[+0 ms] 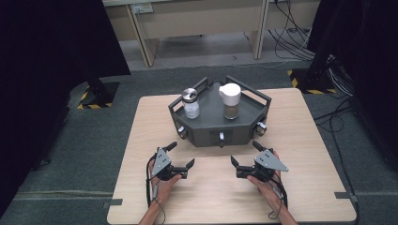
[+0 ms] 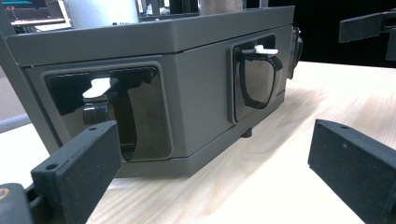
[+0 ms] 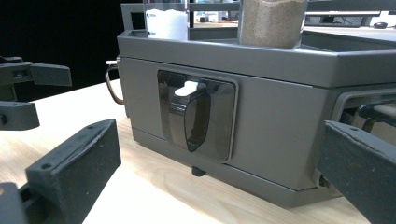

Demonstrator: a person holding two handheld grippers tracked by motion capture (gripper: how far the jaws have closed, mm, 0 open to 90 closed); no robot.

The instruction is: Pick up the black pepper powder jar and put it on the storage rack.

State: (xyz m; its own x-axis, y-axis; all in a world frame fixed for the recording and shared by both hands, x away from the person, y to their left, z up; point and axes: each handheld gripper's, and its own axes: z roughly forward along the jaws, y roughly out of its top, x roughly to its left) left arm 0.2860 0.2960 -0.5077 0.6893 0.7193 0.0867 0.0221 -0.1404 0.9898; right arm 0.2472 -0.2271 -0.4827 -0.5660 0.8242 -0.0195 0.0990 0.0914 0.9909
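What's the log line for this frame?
left gripper: open, empty | right gripper: open, empty | both on table before grey rack | two jars on rack, untouched

Both forearms are bare, no sleeves; the left gripper (image 1: 181,154) and right gripper (image 1: 243,153) are black with blocky jaws, grey three-cornered plates (screw-holed pads), trailing black cables

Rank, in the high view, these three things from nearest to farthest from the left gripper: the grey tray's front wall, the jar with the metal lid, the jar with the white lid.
From the left gripper:
1. Grey tray's front wall, just ahead of it, slightly right.
2. Jar with the metal lid, on the tray's left side.
3. Jar with the white lid, on the tray's right side, farthest.
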